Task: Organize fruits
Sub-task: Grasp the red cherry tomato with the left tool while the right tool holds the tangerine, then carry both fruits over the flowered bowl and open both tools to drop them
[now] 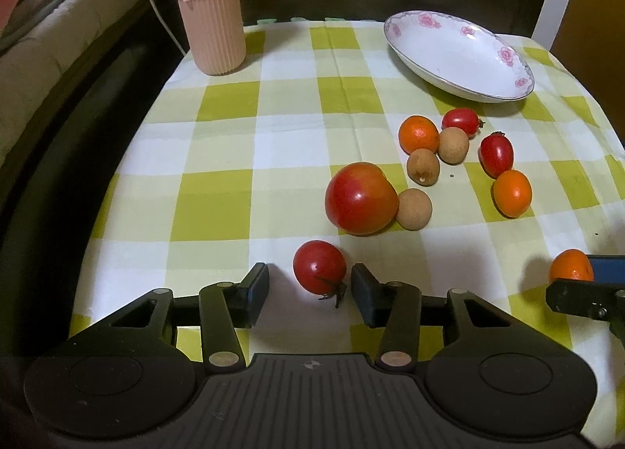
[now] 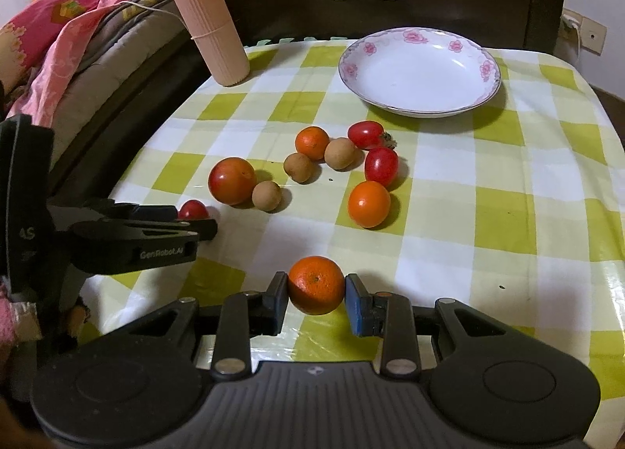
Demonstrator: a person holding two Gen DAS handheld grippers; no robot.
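Right gripper [image 2: 316, 302] is clamped on a small round orange mandarin [image 2: 315, 285], down on the green-and-white checked tablecloth [image 2: 468, 191]. Left gripper [image 1: 310, 294] sits open around a small red cherry tomato [image 1: 318, 271] – pads not touching it. Other fruit lies loose near the white flower-rimmed plate [image 2: 420, 72] – nothing on it yet
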